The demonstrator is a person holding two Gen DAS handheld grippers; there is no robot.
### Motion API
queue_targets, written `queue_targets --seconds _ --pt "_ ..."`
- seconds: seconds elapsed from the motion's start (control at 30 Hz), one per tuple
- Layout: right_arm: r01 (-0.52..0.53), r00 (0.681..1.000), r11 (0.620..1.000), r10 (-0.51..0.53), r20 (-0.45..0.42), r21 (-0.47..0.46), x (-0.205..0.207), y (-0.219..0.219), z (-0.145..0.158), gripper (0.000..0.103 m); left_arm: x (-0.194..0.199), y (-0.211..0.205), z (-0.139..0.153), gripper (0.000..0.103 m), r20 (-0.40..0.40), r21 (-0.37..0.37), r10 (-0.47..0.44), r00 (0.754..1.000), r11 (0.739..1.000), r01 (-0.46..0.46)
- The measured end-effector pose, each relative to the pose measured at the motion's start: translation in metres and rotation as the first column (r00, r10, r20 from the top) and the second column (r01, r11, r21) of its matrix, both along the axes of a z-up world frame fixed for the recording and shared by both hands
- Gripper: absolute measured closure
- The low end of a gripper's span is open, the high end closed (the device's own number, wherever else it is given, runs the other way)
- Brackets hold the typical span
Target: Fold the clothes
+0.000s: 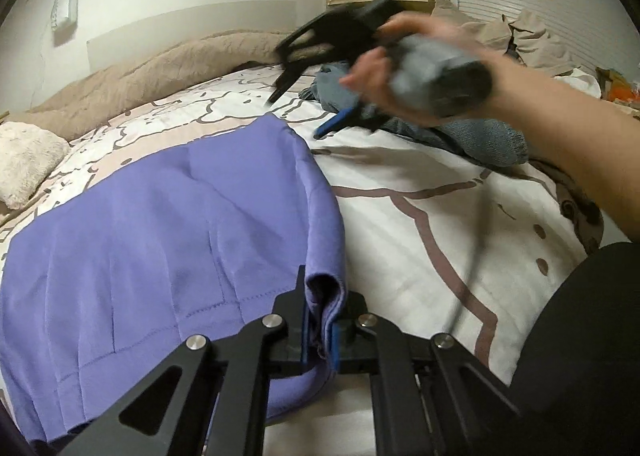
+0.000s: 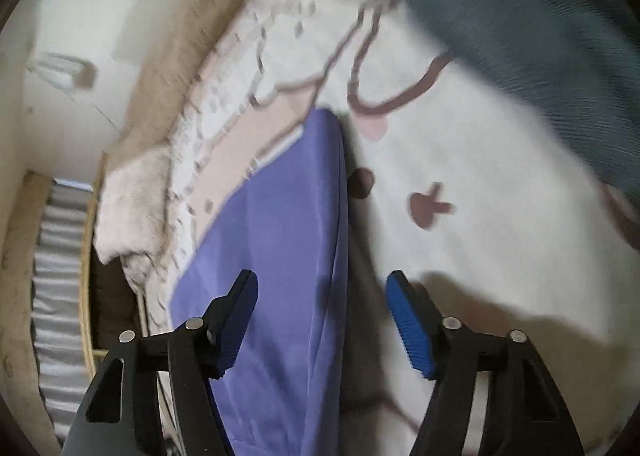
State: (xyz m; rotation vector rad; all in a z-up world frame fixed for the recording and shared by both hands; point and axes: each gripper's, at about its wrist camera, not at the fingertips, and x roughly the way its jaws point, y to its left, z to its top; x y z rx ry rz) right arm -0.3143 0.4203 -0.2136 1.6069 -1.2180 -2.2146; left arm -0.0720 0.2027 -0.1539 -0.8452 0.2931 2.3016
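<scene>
One purple cloth (image 1: pixel 168 224) lies spread on the bed (image 1: pixel 420 224), on top of a white cover with brown drawings. It looks soft, thin and light, so it will bend and flop when lifted and will not hold a shape by itself. It may also slide a little on the cover. The best places to take hold look like the corners and the stitched hem, where the cloth is doubled and thicker.

The left claw (image 1: pixel 322 322) is pressed together on the near corner of the purple cloth, with a bunched fold pinched between its blue pads. The right claw (image 2: pixel 322 320) has its two fingers wide apart and holds nothing. It hangs above the long folded edge of the purple cloth, and its picture is blurry.

One blue-grey cloth (image 1: pixel 472 136) sits in a heap farther back on the bed, well apart from the purple one. One fluffy pale pillow (image 1: pixel 24 160) rests at the side. One tan blanket (image 1: pixel 160 72) runs along the wall.
</scene>
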Motion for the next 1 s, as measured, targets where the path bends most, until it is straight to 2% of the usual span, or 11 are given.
queue_targets --seconds 0.1,0.13,0.17,0.27,0.37,0.53,0.6,0.77,0.9,0.97,1.0 --pt "-0.033 0.999 0.998 0.032 0.021 0.049 -0.018 -0.01 -0.012 0.06 -0.005 -0.003 0.002 0.095 0.027 0.034 -0.002 1.0 0.999 0.001" --pt "-0.038 0.999 0.997 0.036 0.018 0.068 -0.022 -0.012 -0.014 0.082 -0.006 -0.005 0.003 0.095 0.038 0.053 0.003 0.999 0.999 -0.005" --pt "-0.04 0.999 0.995 0.039 0.014 0.086 -0.025 -0.013 -0.015 0.095 -0.008 -0.008 0.005 0.095 0.05 0.074 0.009 0.999 0.997 -0.013" --pt "-0.016 0.998 0.994 0.021 -0.051 0.109 -0.019 -0.013 0.008 0.098 -0.011 -0.021 0.02 0.095 0.073 0.168 0.045 0.996 0.984 -0.057" --pt "-0.019 0.987 0.985 0.046 -0.157 0.17 -0.014 -0.03 0.053 0.099 -0.008 -0.04 0.043 0.095 0.067 0.272 0.127 0.99 0.952 -0.141" --pt "-0.091 0.94 0.949 0.182 -0.288 0.301 -0.025 -0.105 0.131 0.099 0.005 -0.087 0.072 0.095 0.046 0.341 0.288 0.956 0.895 -0.286" --pt "-0.13 0.919 0.927 0.246 -0.309 0.353 -0.028 -0.144 0.152 0.099 0.01 -0.109 0.08 0.095 0.037 0.332 0.39 0.92 0.864 -0.379" --pt "-0.238 0.86 0.871 0.395 -0.324 0.43 -0.034 -0.256 0.176 0.099 0.011 -0.163 0.062 0.095 0.144 0.292 0.527 0.838 0.786 -0.545" --pt "-0.323 0.813 0.81 0.502 -0.295 0.489 -0.037 -0.341 0.167 0.099 0.011 -0.206 0.046 0.095 0.232 0.244 0.619 0.751 0.71 -0.661" --pt "-0.372 0.787 0.762 0.562 -0.255 0.53 -0.037 -0.39 0.152 0.099 0.012 -0.228 0.038 0.095 0.272 0.216 0.66 0.7 0.667 -0.713" --pt "-0.394 0.775 0.737 0.588 -0.233 0.549 -0.038 -0.412 0.143 0.099 0.011 -0.235 0.032 0.095 0.298 0.21 0.667 0.683 0.653 -0.728"
